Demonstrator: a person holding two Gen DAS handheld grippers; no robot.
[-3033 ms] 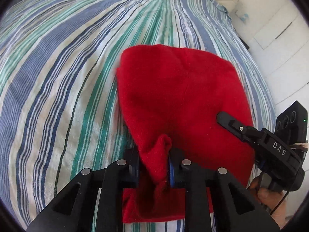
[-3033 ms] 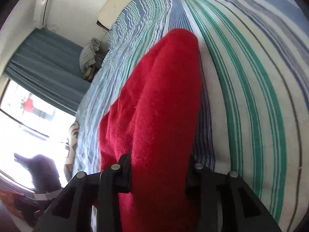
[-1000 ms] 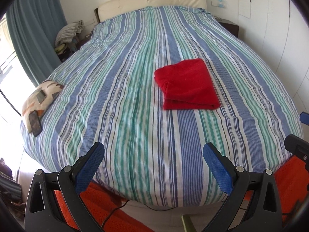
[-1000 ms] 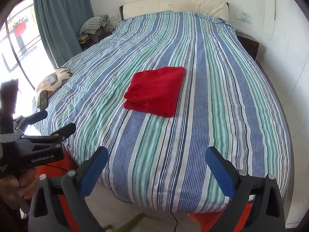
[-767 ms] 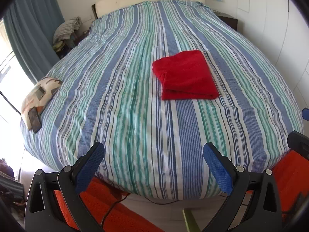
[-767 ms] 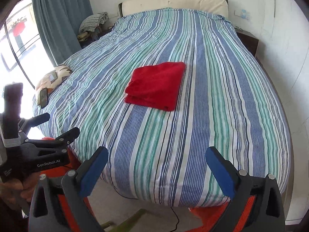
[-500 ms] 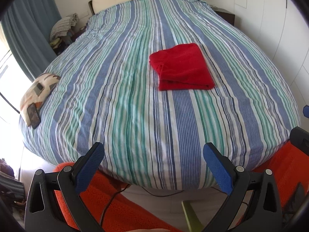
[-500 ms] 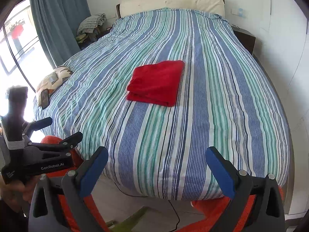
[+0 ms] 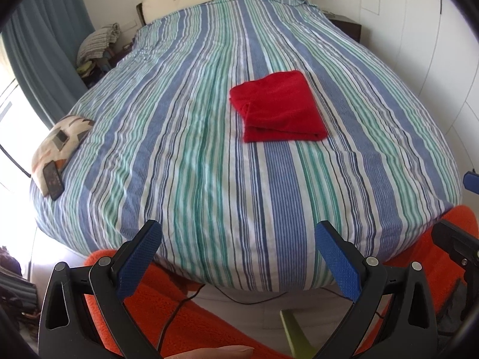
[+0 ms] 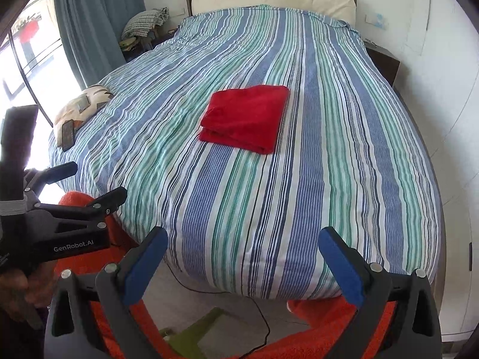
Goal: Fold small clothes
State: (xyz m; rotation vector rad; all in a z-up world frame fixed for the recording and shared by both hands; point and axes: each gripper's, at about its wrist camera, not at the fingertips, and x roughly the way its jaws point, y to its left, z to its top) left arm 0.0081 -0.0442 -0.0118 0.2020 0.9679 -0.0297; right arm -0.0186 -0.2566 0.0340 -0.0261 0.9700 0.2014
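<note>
Red cloth (image 9: 280, 110) lies folded mid-bed (image 9: 191, 137), well apart from both grippers, left (image 9: 239, 257) and right (image 10: 241, 264), each with fingers spread and empty; judged soft, light, limp, best pinched at a corner or folded edge.

The only readable text is "GenRobot.AI", printed in pale letters on the black body of the left gripper (image 10: 71, 179), seen in the right wrist view left of the striped bed (image 10: 269, 194). Nothing else legible appears in either view.
</note>
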